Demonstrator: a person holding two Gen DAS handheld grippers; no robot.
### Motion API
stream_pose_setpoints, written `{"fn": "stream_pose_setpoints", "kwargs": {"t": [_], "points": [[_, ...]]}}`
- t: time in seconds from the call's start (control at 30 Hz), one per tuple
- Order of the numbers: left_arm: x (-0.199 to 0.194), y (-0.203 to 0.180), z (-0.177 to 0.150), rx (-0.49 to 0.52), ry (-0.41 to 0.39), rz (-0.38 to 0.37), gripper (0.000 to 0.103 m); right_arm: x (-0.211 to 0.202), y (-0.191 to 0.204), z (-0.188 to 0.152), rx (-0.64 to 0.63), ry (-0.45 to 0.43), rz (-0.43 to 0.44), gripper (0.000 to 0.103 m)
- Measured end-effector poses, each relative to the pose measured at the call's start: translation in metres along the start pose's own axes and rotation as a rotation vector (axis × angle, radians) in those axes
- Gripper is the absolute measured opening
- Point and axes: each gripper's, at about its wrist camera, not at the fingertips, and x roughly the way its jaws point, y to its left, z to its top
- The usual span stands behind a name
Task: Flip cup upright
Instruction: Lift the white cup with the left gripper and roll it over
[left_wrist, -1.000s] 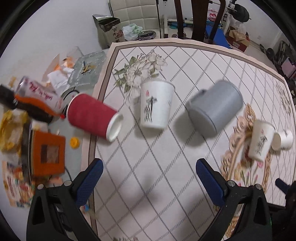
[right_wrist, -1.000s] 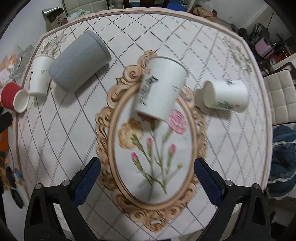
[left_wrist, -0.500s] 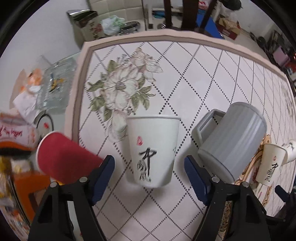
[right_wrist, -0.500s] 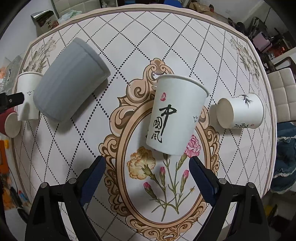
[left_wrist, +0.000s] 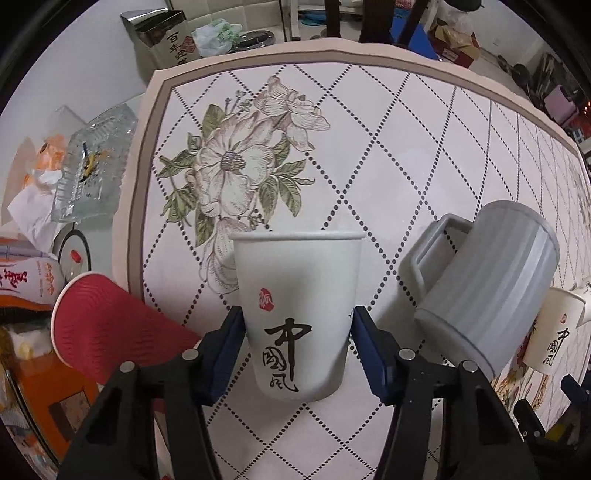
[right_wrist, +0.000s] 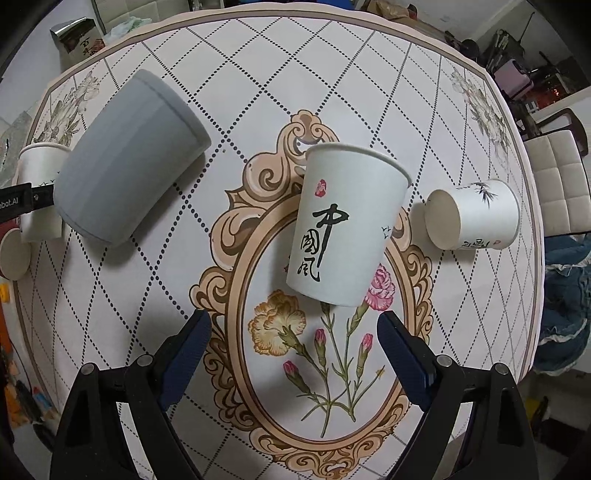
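Observation:
In the left wrist view a white paper cup with black calligraphy (left_wrist: 297, 314) stands between the blue pads of my left gripper (left_wrist: 297, 332); both pads touch its lower sides. It also shows at the left edge of the right wrist view (right_wrist: 38, 192). In the right wrist view a second calligraphy cup (right_wrist: 347, 225) stands on the table just ahead of my open, empty right gripper (right_wrist: 293, 343). A small white cup (right_wrist: 474, 214) lies on its side to its right. A grey mug (right_wrist: 127, 155) lies on its side.
A red ribbed cup (left_wrist: 110, 325) lies on its side at the table's left edge. The grey mug (left_wrist: 487, 288) lies close to the right of my left gripper. A glass dish (left_wrist: 92, 170), packets and a box crowd the surface left of the table.
My left gripper has moved forward around the white cup and closed its pads onto it. My right gripper has moved nearer the second calligraphy cup and stays open.

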Motion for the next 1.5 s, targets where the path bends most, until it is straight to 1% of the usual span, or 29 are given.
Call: {"fn": "stream_pose_setpoints", "kwargs": {"t": [0.13,0.27,0.4,0.53,0.6,0.63,0.67,0.77,0.93,1.03,1.13,1.33,1.5], "points": [[-0.019,0.008,-0.007,-0.023,-0.028,-0.003,0.055,-0.009,-0.002,-0.001,0.009,-0.016,-0.005,0.092],[-0.049,0.011,-0.021,-0.036,-0.064,-0.008,0.055,-0.019,-0.009,-0.006,0.024,-0.036,0.003,0.093],[-0.083,0.007,-0.039,-0.046,-0.105,-0.009,0.055,-0.030,-0.018,-0.014,0.037,-0.057,0.017,0.093],[-0.121,-0.011,-0.059,-0.062,-0.137,-0.018,0.055,-0.043,-0.028,-0.027,0.037,-0.083,0.024,0.093],[-0.129,-0.025,-0.066,-0.068,-0.143,-0.021,0.055,-0.050,-0.036,-0.035,0.037,-0.097,0.029,0.093],[-0.133,-0.029,-0.074,-0.072,-0.142,-0.026,0.055,-0.052,-0.041,-0.038,0.037,-0.101,0.032,0.093],[-0.131,-0.033,-0.077,-0.073,-0.140,-0.029,0.055,-0.053,-0.044,-0.039,0.038,-0.104,0.033,0.093],[-0.139,-0.052,-0.102,-0.078,-0.133,-0.033,0.055,-0.057,-0.059,-0.050,0.042,-0.113,0.036,0.093],[-0.133,-0.086,-0.138,-0.094,-0.085,-0.058,0.055,-0.052,-0.090,-0.068,0.056,-0.114,0.033,0.093],[-0.121,-0.108,-0.159,-0.110,-0.042,-0.093,0.055,-0.039,-0.109,-0.081,0.052,-0.090,0.019,0.093],[-0.100,-0.126,-0.178,-0.134,0.016,-0.133,0.055,-0.023,-0.131,-0.094,0.054,-0.059,0.005,0.093],[-0.058,-0.150,-0.197,-0.172,0.097,-0.175,0.055,0.010,-0.164,-0.112,0.068,0.006,-0.017,0.093],[-0.035,-0.159,-0.199,-0.184,0.133,-0.167,0.055,0.028,-0.179,-0.119,0.080,0.032,-0.023,0.093]]}}
